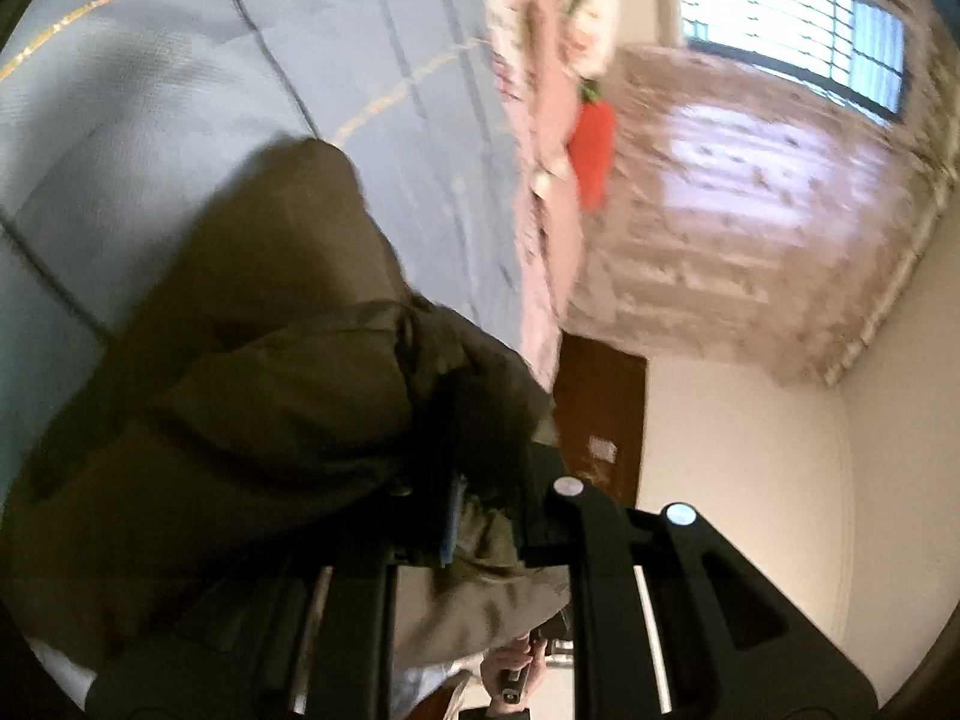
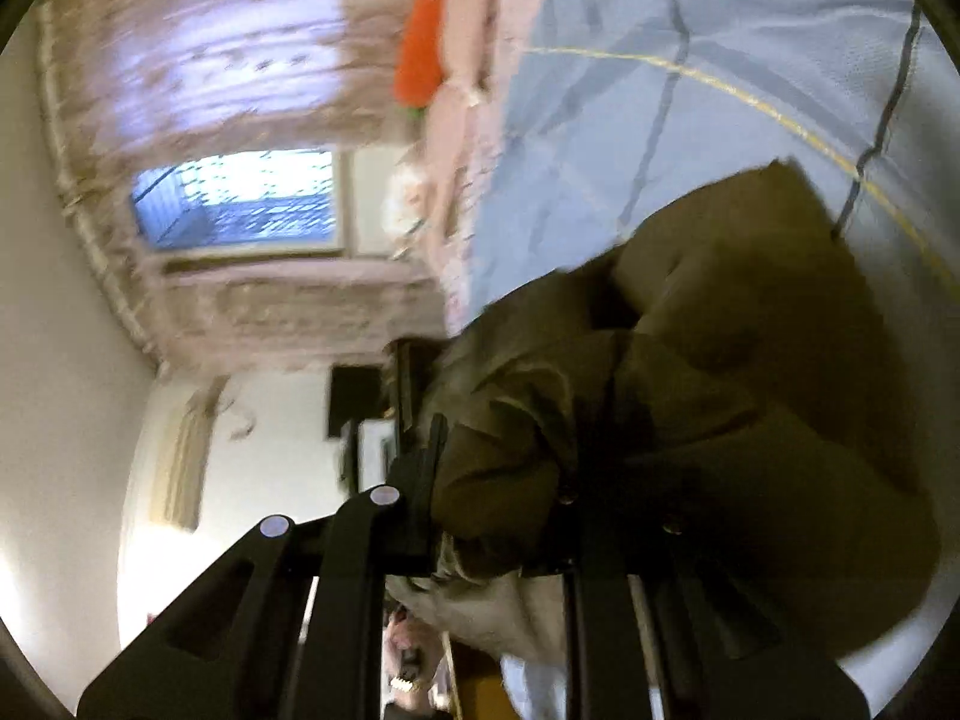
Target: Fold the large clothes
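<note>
An olive-brown coat is held in both tongs above a bed covered in a blue-grey sheet with yellow and dark lines. The left tongs are closed on a bunched edge of the coat, with cloth pinched between the black fingers. The right tongs are clamped on another bunched edge; a little more closing is under way there, with cloth between the jaws. Snap fasteners can be made out on the fabric beside the right grip.

From each pair of tongs the bulk of the coat runs forward and inward: to the left in the left wrist view, to the right in the right wrist view. The garment is therefore judged to be stretched between the two hands, with its long axis running across from one grip to the other and its free end lying or hanging toward the sheet. Neither hand appears nearer to the coat; both are already on it. Whether the far end touches the bed cannot be told, as both views are rolled and blurred.

At the far edge of the bed a pink floral quilt and an orange carrot toy are seen, well apart from the coat. A curtain and window lie beyond.

The step in hand is judged to be carrying the held edge over for a fold.
</note>
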### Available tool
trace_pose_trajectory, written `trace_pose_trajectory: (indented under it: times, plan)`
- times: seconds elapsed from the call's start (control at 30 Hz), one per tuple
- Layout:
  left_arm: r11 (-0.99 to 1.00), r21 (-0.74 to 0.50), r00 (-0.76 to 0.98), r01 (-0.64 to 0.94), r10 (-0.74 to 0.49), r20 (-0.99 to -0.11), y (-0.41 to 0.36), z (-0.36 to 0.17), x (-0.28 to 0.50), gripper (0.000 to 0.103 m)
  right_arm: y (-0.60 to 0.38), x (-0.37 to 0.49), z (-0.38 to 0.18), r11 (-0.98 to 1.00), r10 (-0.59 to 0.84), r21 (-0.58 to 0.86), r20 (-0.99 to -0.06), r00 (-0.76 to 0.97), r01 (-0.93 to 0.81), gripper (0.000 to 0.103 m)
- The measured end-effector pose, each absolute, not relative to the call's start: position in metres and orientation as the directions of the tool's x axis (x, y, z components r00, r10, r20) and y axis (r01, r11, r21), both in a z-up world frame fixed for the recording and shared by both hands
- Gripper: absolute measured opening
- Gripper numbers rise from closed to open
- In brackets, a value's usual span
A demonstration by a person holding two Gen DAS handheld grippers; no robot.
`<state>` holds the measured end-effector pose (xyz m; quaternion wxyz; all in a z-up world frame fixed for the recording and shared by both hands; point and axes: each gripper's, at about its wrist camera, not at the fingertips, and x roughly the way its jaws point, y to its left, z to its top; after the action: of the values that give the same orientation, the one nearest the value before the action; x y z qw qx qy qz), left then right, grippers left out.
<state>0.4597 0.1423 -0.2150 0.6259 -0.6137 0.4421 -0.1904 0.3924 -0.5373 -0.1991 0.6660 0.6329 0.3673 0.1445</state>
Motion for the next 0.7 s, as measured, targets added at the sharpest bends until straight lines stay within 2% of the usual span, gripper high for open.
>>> trace_pose_trajectory:
  times: [0.07, 0.23, 0.33, 0.37, 0.4, 0.43, 0.47, 0.5, 0.6, 0.7]
  plan:
    - [0.19, -0.917, 0.547, -0.35, -0.754, -0.365, 0.146, -0.233, 0.472, 0.016, -0.536, 0.404, -0.217, 0.158, 0.655, 0.942, -0.325, 0.683, 0.297, 0.013]
    - [0.164, -0.909, 0.568, -0.383, -0.734, -0.372, 0.154, -0.266, 0.481, 0.016, -0.531, 0.421, -0.244, 0.176, 0.642, 0.927, -0.362, 0.676, 0.33, 0.01]
    - [0.179, -0.916, 0.571, -0.359, -0.734, -0.368, 0.153, -0.268, 0.481, 0.019, -0.528, 0.423, -0.247, 0.203, 0.648, 0.929, -0.365, 0.668, 0.31, 0.015]
    - [0.175, -0.922, 0.571, -0.344, -0.741, -0.354, 0.153, -0.266, 0.482, 0.025, -0.527, 0.422, -0.242, 0.222, 0.648, 0.93, -0.366, 0.667, 0.294, 0.022]
    - [0.166, -0.934, 0.575, -0.318, -0.749, -0.329, 0.154, -0.26, 0.482, 0.047, -0.527, 0.421, -0.236, 0.235, 0.648, 0.931, -0.363, 0.67, 0.279, 0.043]
    - [0.158, -0.946, 0.589, -0.285, -0.749, -0.302, 0.155, -0.252, 0.482, 0.081, -0.526, 0.419, -0.228, 0.245, 0.647, 0.935, -0.354, 0.675, 0.256, 0.061]
    - [0.169, -0.952, 0.605, -0.256, -0.74, -0.294, 0.157, -0.24, 0.479, 0.095, -0.526, 0.413, -0.211, 0.271, 0.622, 0.935, -0.351, 0.7, 0.228, 0.095]
    - [0.198, -0.951, 0.616, -0.239, -0.726, -0.306, 0.159, -0.227, 0.475, 0.101, -0.526, 0.407, -0.195, 0.316, 0.583, 0.925, -0.366, 0.726, 0.212, 0.102]
    - [0.463, -0.864, 0.689, -0.199, -0.56, -0.459, 0.168, -0.155, 0.456, 0.101, -0.516, 0.388, -0.125, 0.541, 0.448, 0.829, -0.425, 0.787, 0.139, 0.102]
    - [0.65, -0.723, 0.741, -0.233, -0.363, -0.565, 0.156, -0.093, 0.419, 0.101, -0.482, 0.355, -0.054, 0.755, 0.285, 0.652, -0.412, 0.866, 0.062, 0.102]
